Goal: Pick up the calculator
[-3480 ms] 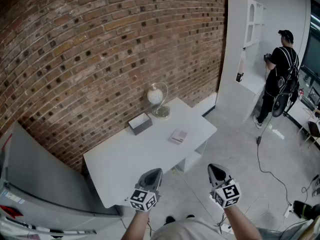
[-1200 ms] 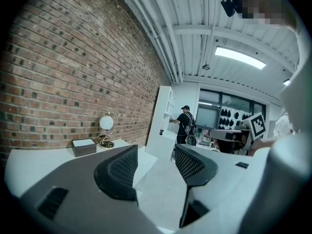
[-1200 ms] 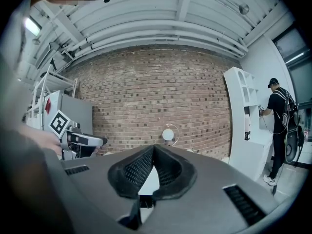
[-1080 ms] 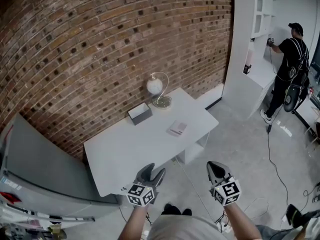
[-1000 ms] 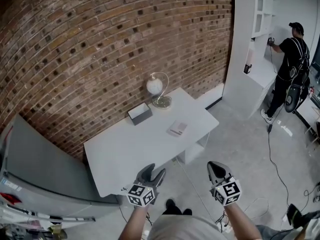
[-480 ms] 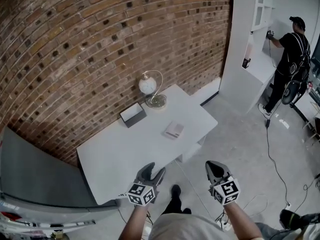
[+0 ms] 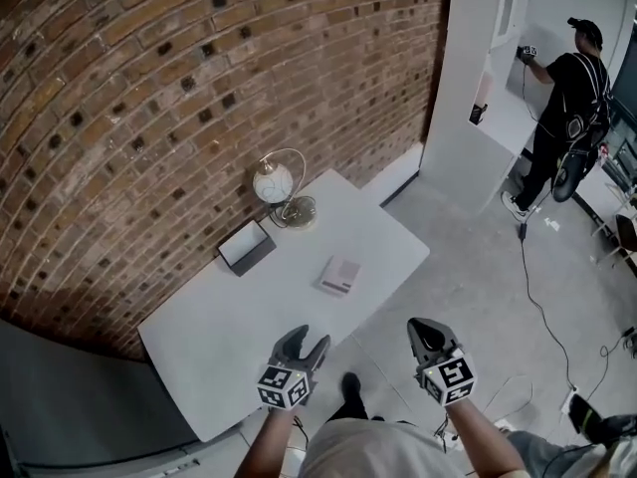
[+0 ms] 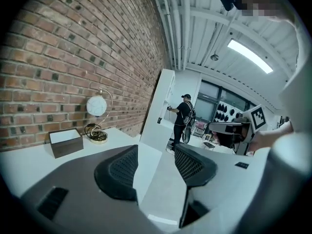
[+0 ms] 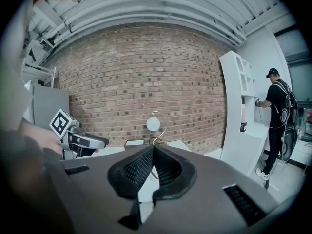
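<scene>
Presently the calculator [image 7: 339, 275] lies mid-counter [image 7: 219, 337], ahead of both grippers and nearer the left gripper [image 7: 305, 341], whose jaws stand apart and empty. The right gripper [image 7: 426, 329] has its jaws closed on nothing.

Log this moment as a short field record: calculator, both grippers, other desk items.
calculator: lying flat on the white desk, nothing touching it
left gripper: open, empty, away from the calculator
right gripper: shut, empty, over the floor
also on desk: globe lamp and open dark box, on the brick wall side

No legible text — perhaps too small.
</scene>
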Demonstrator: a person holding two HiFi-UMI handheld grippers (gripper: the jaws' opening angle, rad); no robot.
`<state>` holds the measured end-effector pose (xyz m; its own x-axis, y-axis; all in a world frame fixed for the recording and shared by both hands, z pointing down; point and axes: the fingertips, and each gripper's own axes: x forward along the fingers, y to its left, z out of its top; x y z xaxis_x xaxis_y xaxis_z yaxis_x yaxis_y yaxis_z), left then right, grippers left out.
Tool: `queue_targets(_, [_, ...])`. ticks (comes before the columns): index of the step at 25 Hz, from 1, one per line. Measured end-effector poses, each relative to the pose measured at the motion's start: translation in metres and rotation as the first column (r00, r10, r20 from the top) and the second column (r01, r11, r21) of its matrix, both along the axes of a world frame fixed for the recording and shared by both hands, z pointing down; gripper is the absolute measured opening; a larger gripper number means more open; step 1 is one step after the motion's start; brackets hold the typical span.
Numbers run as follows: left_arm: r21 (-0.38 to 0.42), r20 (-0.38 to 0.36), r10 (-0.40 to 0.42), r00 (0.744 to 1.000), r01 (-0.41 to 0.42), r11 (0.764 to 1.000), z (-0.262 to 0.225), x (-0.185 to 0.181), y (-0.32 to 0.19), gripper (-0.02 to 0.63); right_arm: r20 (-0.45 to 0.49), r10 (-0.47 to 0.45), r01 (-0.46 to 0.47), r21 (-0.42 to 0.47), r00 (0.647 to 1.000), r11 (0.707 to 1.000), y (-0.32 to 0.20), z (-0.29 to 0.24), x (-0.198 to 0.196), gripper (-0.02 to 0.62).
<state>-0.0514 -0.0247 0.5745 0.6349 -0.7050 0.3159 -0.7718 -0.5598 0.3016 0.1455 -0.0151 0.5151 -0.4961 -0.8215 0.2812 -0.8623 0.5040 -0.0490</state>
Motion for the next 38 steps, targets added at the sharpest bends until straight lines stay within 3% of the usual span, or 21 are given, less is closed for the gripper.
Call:
queue_targets(9, [-0.009,-0.002,0.058,0.998,-0.058,0.998,0.007,-0.01,-0.066,0.247,-0.035,0.038,-0.039,-0.017,0.999,0.999,-0.05,0.009,-0.017,0.012])
queue_targets(19, [-0.046,-0.011,0.031,0.999,-0.031,0.998,0.018,-0.006,-0.1,0.25,-0.038,0.019,-0.021,-0.038,0.999,0.999,-0.09,0.017,-0.017,0.012])
queue_targets(28, [-0.093,0.008,-0.085,0.996,0.086,0.992,0.04,0.001,-0.141,0.256,-0.033,-0.123,0.12,-0.088,0.992,0.989,-0.155,0.043,-0.02,0.011])
queue_targets(38, [-0.185,0.031,-0.253,0.967,0.254,0.949,0.087,0.014,-0.189,0.259,-0.032,-0.324,0.315,-0.161,0.946,0.935,-0.241,0.089,-0.023,0.011])
